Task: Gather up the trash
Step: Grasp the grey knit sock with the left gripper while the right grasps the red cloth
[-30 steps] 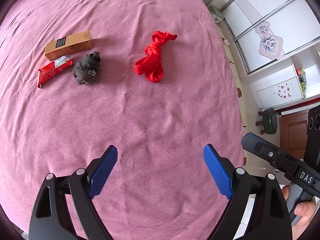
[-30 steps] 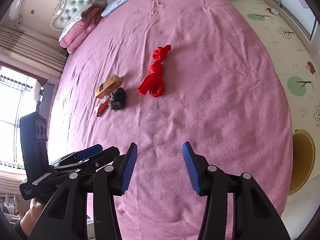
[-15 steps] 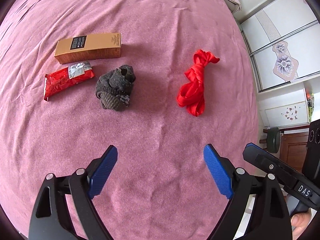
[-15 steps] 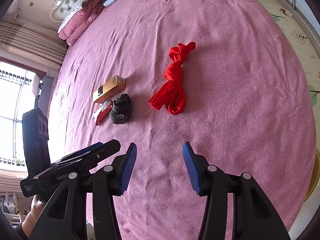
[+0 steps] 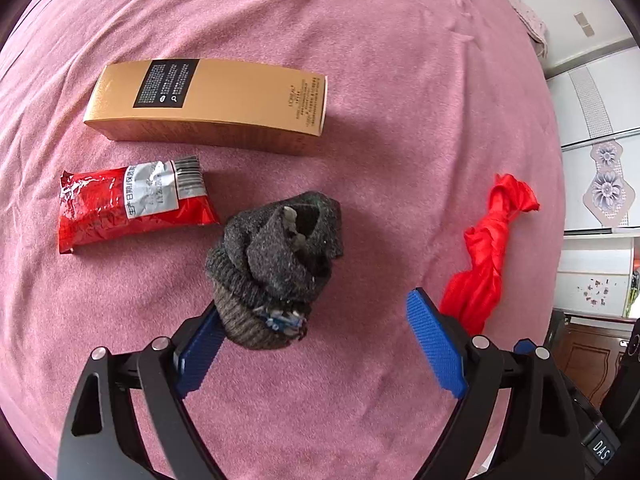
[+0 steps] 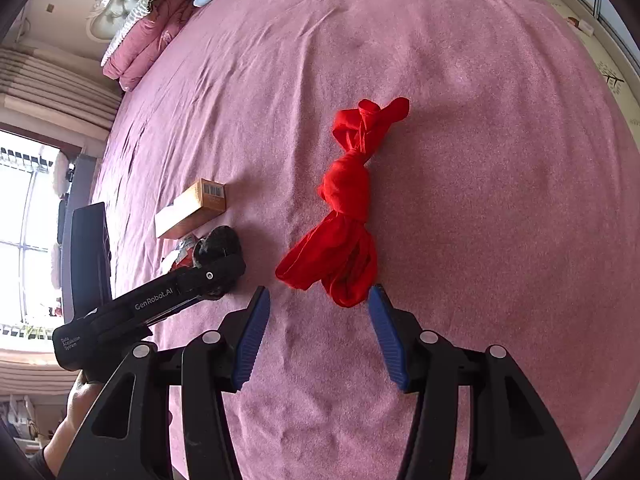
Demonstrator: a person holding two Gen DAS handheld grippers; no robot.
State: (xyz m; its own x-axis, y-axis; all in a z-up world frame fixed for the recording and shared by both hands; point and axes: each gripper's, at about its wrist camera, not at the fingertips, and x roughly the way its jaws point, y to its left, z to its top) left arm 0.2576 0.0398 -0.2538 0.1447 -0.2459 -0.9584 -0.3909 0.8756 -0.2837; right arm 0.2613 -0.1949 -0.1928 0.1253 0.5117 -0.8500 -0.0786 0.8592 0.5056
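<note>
Trash lies on the pink bedcover [image 5: 400, 80]. In the left wrist view, the left gripper [image 5: 316, 344] stands wide open and holds nothing; its left pad is just beside the near end of a dark grey sock bundle [image 5: 276, 268], whether touching I cannot tell. Left of it lies a red foil wrapper [image 5: 128, 208], farther a gold box [image 5: 212, 104], to the right a knotted red cloth [image 5: 484, 256]. All looked smaller a second ago.

In the right wrist view, the right gripper [image 6: 318, 332] is about half open and empty, its jaws having just opened slightly; the red cloth [image 6: 344, 208] ends just beyond the pads, much closer than before.
</note>
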